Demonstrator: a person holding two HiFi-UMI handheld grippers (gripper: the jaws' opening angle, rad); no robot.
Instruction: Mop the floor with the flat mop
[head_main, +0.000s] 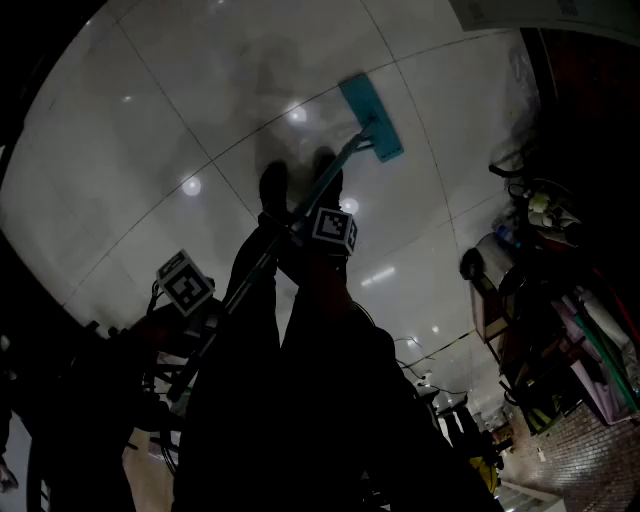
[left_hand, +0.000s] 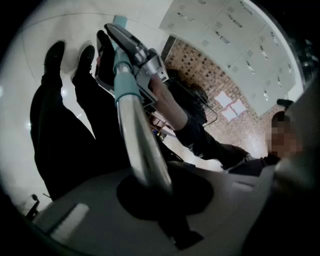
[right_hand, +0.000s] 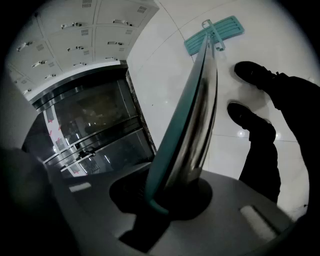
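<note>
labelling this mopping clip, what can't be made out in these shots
- Mop head underside: flat on the floor in head view, so its wetness is hidden.
- Heap of things at the head view's right edge: too dark and small to name.
- Left tool grip on the mop handle: in head view, lost in darkness against the person's legs.

A bank of pale lockers (left_hand: 240, 35) filled the upper wall, and beside it ran a brick wall (left_hand: 210, 85) with a few white sheets (left_hand: 231, 106) on it. In the right gripper view, dark glass doors (right_hand: 95, 125) sat below the lockers. A cluttered rack (head_main: 560, 300) of mixed items crowded the head view's right edge. A pair of black shoes (head_main: 272, 188) stood close together.
</note>
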